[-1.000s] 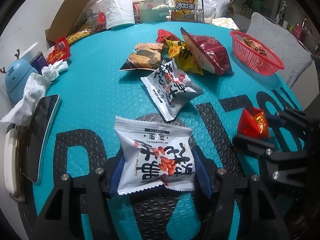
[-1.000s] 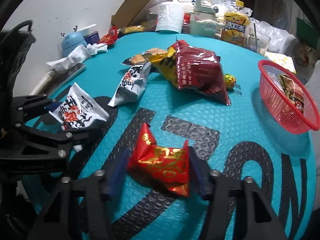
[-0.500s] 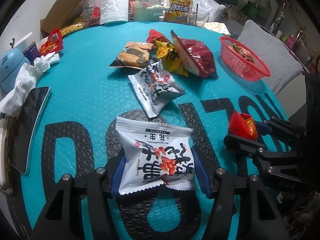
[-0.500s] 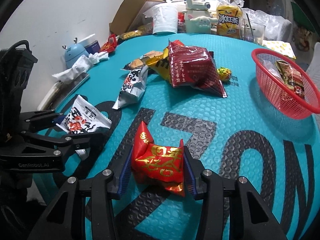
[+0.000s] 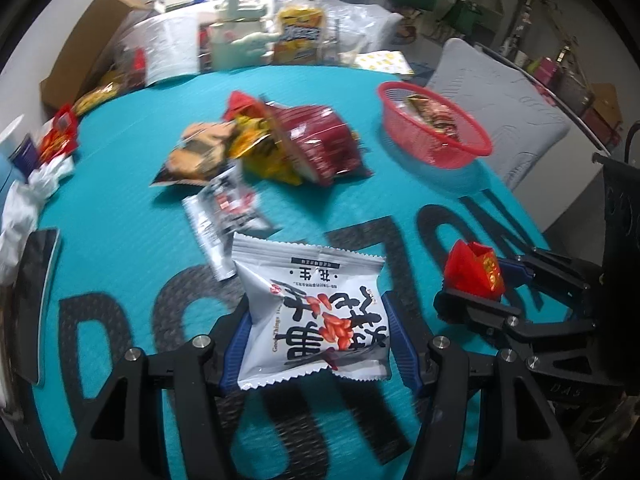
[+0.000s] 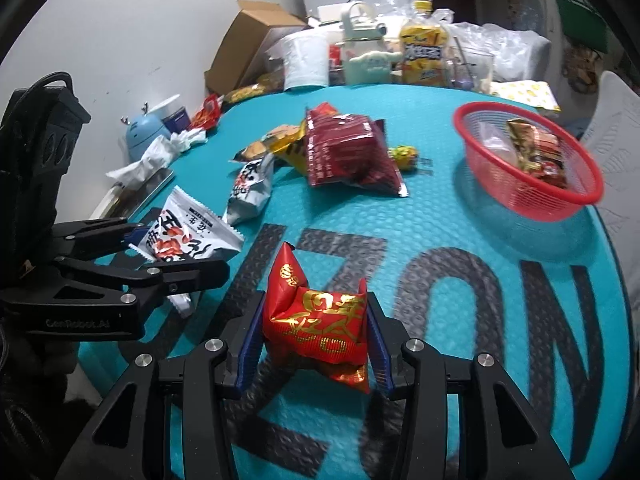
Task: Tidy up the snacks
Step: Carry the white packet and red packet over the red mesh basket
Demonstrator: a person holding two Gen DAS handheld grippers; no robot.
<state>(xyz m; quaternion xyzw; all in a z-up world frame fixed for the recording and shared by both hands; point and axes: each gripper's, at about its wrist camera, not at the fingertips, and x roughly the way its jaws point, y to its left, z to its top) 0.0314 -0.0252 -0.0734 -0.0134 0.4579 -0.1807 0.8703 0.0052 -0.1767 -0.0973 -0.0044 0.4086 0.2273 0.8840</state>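
Note:
My left gripper is shut on a white peanut packet with black and red print, held above the teal mat. My right gripper is shut on a red and gold snack packet, also lifted off the mat. Each gripper shows in the other's view: the right gripper with its red packet at the right, the left gripper with its white packet at the left. A red mesh basket with a few packets in it stands at the far right.
A pile of snack bags lies mid-table: a dark red bag, yellow and brown bags, a second white packet. Bottles, a paper roll and a cardboard box crowd the far edge. Tissues and a blue gadget sit at the left.
Both grippers have risen with their packets and tilted up, so the basket and far clutter sit lower in view. The grips are unchanged.

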